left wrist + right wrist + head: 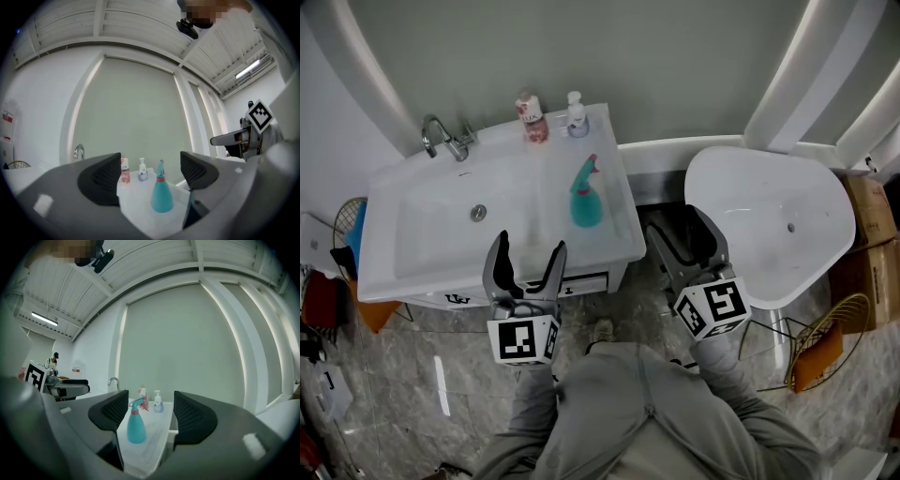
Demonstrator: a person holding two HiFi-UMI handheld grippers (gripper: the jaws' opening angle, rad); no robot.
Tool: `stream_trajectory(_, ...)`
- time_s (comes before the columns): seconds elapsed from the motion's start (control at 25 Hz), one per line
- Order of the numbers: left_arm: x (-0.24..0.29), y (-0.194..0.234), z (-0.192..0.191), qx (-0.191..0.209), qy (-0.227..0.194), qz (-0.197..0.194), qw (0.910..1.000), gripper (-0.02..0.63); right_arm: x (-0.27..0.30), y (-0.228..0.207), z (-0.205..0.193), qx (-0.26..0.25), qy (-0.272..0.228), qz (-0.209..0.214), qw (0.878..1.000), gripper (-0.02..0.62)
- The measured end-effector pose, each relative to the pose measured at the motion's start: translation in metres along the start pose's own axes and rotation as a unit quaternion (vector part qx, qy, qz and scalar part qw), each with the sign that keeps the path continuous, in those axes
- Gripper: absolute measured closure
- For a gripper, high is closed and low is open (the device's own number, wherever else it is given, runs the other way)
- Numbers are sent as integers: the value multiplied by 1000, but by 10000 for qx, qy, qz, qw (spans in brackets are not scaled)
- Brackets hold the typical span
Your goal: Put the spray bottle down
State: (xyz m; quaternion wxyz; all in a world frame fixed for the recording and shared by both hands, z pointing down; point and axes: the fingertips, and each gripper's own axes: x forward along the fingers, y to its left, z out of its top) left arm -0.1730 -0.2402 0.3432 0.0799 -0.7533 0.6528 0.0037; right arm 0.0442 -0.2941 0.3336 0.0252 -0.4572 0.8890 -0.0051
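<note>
Head view: conical teal spray bottle point(586, 199), glossy sink point(422, 230).

A white washbasin top point(502, 157) carries everything here. The teal spray bottle point(586, 197) stands upright on its flat right side, beside the bowl and well apart from the other bottles. At the back right corner a pink bottle point(531, 118) and a small clear pump bottle point(576, 115) stand near each other against the wall. A chrome tap point(442, 139) rises from the back left ledge, and a round drain point(478, 213) sits in the bottom of the bowl
</note>
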Motion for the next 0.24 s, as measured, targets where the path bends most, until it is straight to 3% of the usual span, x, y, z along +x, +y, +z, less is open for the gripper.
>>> stream_trajectory(0.24,0,-1,-1,-48,-8,4,10000,181,-1,-1,-1,19,-30,-17,10000,310)
